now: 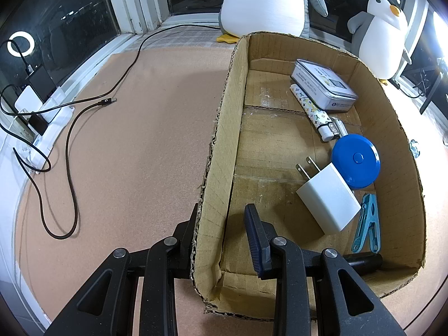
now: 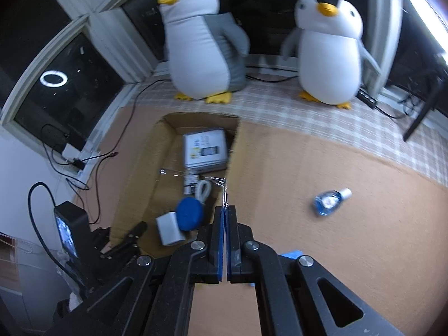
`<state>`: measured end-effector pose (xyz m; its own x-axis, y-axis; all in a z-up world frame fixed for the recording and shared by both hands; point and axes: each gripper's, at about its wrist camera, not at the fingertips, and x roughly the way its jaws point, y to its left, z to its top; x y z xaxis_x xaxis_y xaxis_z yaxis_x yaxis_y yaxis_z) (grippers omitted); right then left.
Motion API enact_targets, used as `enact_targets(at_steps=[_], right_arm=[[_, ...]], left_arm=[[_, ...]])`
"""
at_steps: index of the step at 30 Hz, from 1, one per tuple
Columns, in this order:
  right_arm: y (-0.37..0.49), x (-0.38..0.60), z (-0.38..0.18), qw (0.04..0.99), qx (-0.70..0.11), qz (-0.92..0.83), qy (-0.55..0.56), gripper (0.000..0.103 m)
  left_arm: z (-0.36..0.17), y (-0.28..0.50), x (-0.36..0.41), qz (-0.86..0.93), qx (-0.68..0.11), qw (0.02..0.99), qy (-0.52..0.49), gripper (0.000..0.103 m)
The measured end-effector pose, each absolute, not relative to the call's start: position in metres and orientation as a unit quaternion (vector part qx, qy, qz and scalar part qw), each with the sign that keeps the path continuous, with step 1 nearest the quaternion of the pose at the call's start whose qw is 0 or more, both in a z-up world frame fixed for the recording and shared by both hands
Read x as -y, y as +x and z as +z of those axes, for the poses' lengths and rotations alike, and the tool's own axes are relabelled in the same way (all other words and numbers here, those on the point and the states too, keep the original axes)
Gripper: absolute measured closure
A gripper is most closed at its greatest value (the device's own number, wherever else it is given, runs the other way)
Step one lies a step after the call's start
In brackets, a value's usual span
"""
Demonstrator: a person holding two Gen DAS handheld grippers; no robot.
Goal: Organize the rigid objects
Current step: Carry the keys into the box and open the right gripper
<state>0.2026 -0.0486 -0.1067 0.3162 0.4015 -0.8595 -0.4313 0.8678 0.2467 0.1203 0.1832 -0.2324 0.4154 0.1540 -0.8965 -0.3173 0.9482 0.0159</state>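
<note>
Gripping the box [image 1: 221,145] by its near-left wall, your left gripper [image 1: 221,224] has one finger inside, one outside. Your right gripper [image 2: 225,212] is pinched shut on a thin clear item — hard to identify — just beside the box's right wall; a bottle [image 2: 329,200] lies well right of the box.

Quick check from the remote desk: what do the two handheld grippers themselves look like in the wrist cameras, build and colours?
Both match: the left gripper and right gripper are matte black plastic linkages with triangular cut-outs and round silver pivot pins. Each finger ends in a flat black block faced with a ribbed blue pad. No cables, labels or sleeves show on either.
</note>
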Motion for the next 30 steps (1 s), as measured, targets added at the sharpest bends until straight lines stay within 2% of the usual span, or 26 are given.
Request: enact_targets(at_steps=[17, 30], right_arm=[[0.218, -0.056, -0.136, 0.782, -0.531, 0.323, -0.044, 0.102], [0.233, -0.077, -0.162, 0.769, -0.548, 0.327, -0.042, 0.102]], left_arm=[[-0.233, 0.119, -0.184, 0.14, -0.52, 0.838, -0.085, 0.072], [-0.233, 0.119, -0.185, 0.141, -0.521, 0.838, -0.085, 0.072]])
